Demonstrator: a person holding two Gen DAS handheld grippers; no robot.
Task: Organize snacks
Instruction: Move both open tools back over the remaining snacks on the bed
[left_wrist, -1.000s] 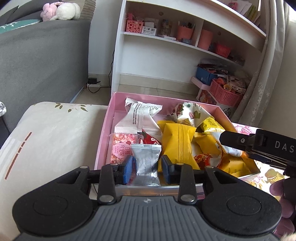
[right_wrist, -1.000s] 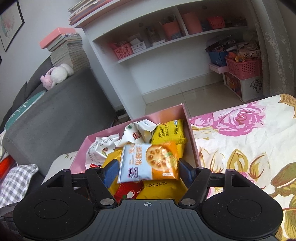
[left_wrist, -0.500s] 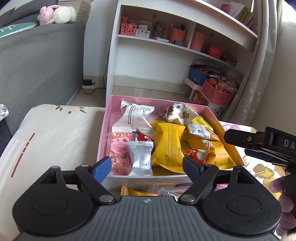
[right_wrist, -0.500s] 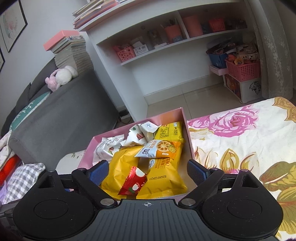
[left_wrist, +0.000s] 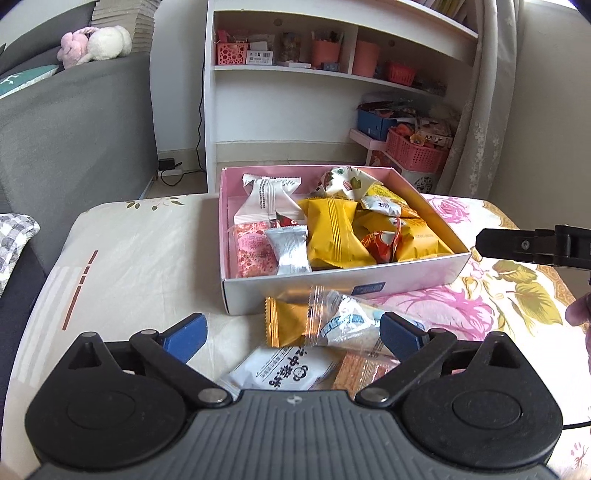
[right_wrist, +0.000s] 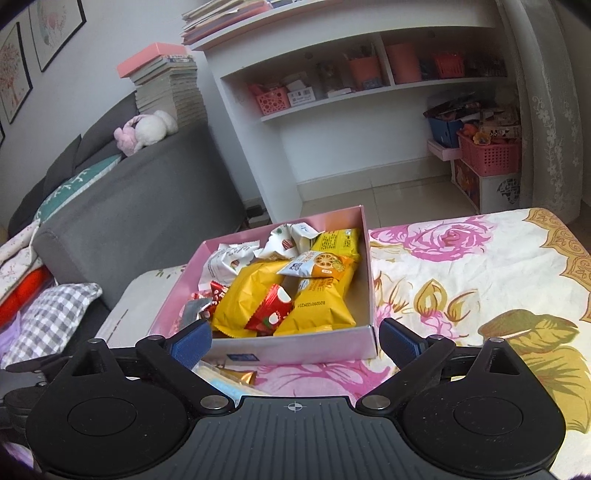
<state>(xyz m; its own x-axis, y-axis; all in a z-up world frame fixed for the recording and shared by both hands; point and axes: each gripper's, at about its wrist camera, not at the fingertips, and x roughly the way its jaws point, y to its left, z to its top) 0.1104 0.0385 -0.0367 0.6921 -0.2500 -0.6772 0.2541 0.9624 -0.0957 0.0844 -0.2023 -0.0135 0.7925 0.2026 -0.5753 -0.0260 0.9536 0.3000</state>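
An open pink box (left_wrist: 406, 284) (right_wrist: 295, 347) on the floral cloth holds several snack packets. Among them are a silver one (left_wrist: 290, 249) at the front left, a big yellow one (left_wrist: 332, 232) and a blue-and-orange crisp packet (right_wrist: 317, 264) lying on top. My left gripper (left_wrist: 294, 332) hovers in front of the box over loose packets, a clear one (left_wrist: 343, 325) and a white one (left_wrist: 284, 371); its jaws are opening and grip nothing. My right gripper (right_wrist: 297, 341) is by the box's near wall, its jaws opening and empty. One of its fingers (left_wrist: 532, 247) shows at the right.
A grey sofa (right_wrist: 147, 192) with a checked cushion (right_wrist: 51, 317) stands to the left. A white shelf unit (left_wrist: 332, 110) and pink baskets (left_wrist: 417, 151) are behind the table. A person's hand (left_wrist: 580, 314) shows at the right edge. The floral cloth (right_wrist: 480, 280) stretches right of the box.
Both grippers opened wide and drew back from the box. The silver packet left the left jaws and the blue-and-orange packet left the right jaws; both now lie in the box.
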